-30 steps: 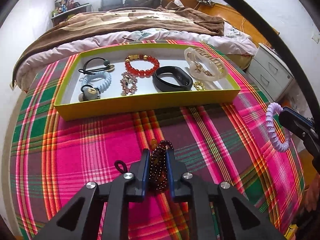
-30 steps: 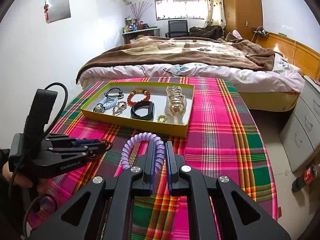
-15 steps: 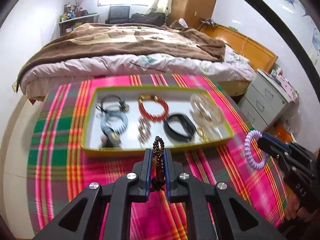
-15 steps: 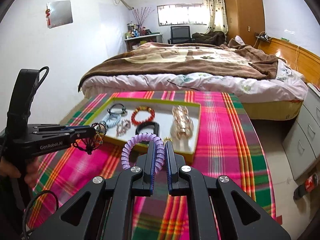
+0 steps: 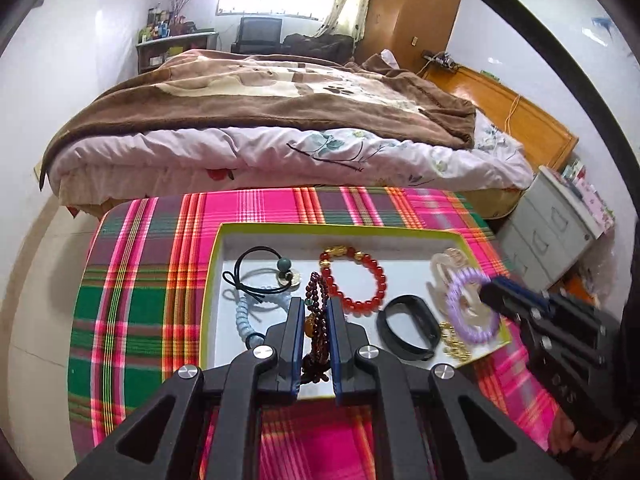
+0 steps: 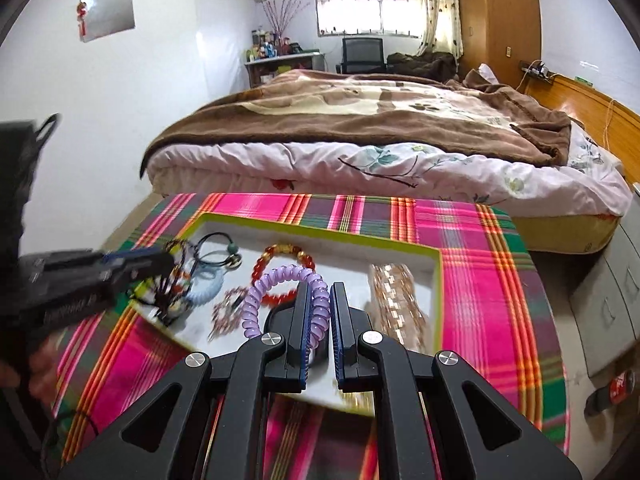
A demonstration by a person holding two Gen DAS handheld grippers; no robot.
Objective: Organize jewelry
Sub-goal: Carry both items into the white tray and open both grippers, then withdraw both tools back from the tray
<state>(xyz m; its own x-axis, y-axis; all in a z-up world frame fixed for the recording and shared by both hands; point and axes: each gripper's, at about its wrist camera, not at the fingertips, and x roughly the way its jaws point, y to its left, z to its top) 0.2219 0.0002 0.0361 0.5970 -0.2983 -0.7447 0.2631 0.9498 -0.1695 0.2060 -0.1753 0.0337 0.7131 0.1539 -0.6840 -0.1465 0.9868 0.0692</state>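
My left gripper (image 5: pixel 315 304) is shut on a dark red bead bracelet (image 5: pixel 316 296) and holds it above the middle of the yellow-rimmed tray (image 5: pixel 340 229). My right gripper (image 6: pixel 319 290) is shut on a purple spiral hair tie (image 6: pixel 276 280) and holds it above the tray's (image 6: pixel 438 280) right part. In the left wrist view the right gripper (image 5: pixel 490 294) and the hair tie (image 5: pixel 466 308) hang over the tray's right end. In the right wrist view the left gripper (image 6: pixel 166 260) sits over the tray's left end.
The tray holds a red bead bracelet (image 5: pixel 356 278), a black band (image 5: pixel 408 332), black and pale blue hair ties (image 5: pixel 256 276), a clear bangle (image 5: pixel 444 264) and a gold chain (image 5: pixel 454 342). It stands on a plaid-covered table (image 5: pixel 140 280). A bed (image 5: pixel 280 120) lies beyond, a drawer unit (image 5: pixel 552 232) to the right.
Both grippers have risen and moved forward with their loads, from over the bare cloth in front of the tray to above the tray's inside.
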